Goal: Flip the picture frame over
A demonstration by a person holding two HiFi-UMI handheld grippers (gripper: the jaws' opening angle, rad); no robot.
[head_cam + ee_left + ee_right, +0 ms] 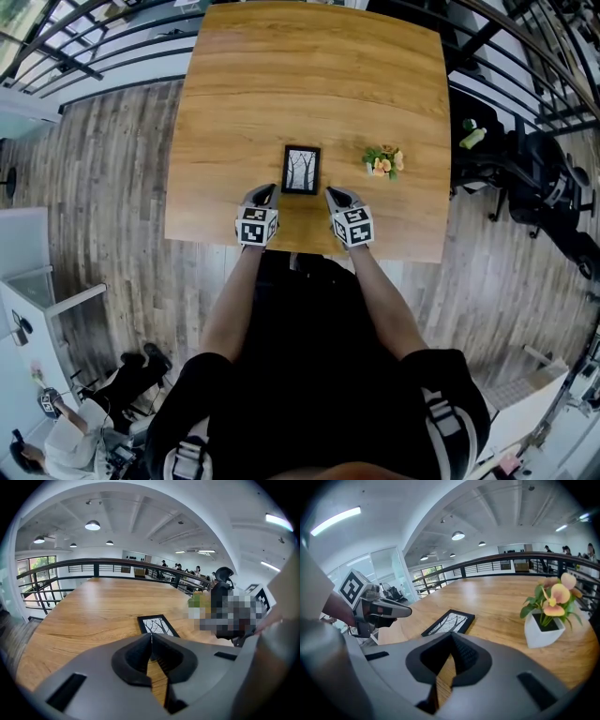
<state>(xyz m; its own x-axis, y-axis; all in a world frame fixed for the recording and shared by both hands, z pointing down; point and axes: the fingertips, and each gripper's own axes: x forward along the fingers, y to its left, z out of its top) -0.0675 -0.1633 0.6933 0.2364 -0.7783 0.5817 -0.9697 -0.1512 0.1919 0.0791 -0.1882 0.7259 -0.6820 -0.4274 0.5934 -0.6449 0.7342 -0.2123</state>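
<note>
The picture frame (301,170) lies flat on the tabletop (309,75), close to the edge nearest the person. It lies picture side up, with a black border around a print of bare trees. This position fits two stages: a frame lying face up that is yet to be turned, or a frame that lay face down and now shows its face. The views do not settle which. A potted plant (383,161) with orange flowers stands to the right of the frame, apart from it. Hazards, by judgement: the frame is thin and sits flush on the wood, so it offers little edge to catch. Contact from closed tips is likely to push it across the smooth surface rather than raise it. A push to the right can drive it towards the plant. A frame raised by one edge only can slip and drop flat, which puts its front at risk. The left tongs (264,192) sit just beside the frame's near left corner, with jaws together and nothing between them. The right tongs (336,193) sit just beside the near right corner, likewise closed and empty. Neither touches the frame. Whether the tips rest on the tabletop cannot be told.
</note>
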